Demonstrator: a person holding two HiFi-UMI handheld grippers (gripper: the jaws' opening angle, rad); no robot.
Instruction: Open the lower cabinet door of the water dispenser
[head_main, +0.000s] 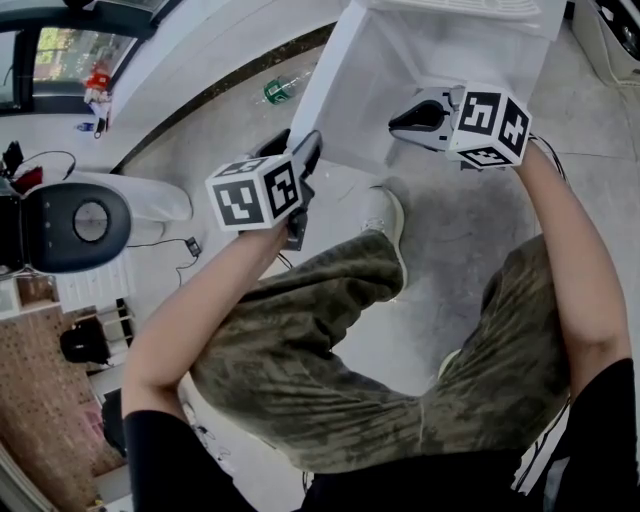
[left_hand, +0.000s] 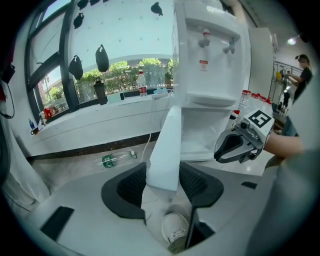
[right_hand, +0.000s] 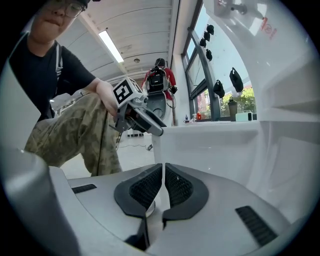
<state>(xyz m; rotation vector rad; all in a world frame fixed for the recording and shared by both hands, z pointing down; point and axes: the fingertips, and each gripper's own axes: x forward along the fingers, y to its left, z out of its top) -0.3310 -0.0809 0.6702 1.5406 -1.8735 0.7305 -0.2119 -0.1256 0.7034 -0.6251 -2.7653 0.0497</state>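
Two claws were held up to a white water dispenser (left_hand: 212, 55) that stood on the floor (head_main: 450, 230). Its lower cabinet door (left_hand: 166, 140) was at the bottom of the water dispenser and had swung out from the front, so the little cabinet behind it was open.

The left gripper (left_hand: 163, 175) was at the free edge of that door. Its jaws stood wide apart, with the thin edge of the door between them. The black pads (left_hand: 132, 187) were just beside the door on both sides, and I could not see them squeeze it. Under the jaws, a white shoe (left_hand: 175, 227) showed on the floor.

The right gripper (right_hand: 163, 182) was up by the open cabinet. Its jaws were pressed together, with nothing between them.

The person was crouched low in front of the water dispenser, in spotty green trousers (head_main: 330, 330). A plastic bottle (head_main: 278, 90) with a green label lay on the floor near the wall.
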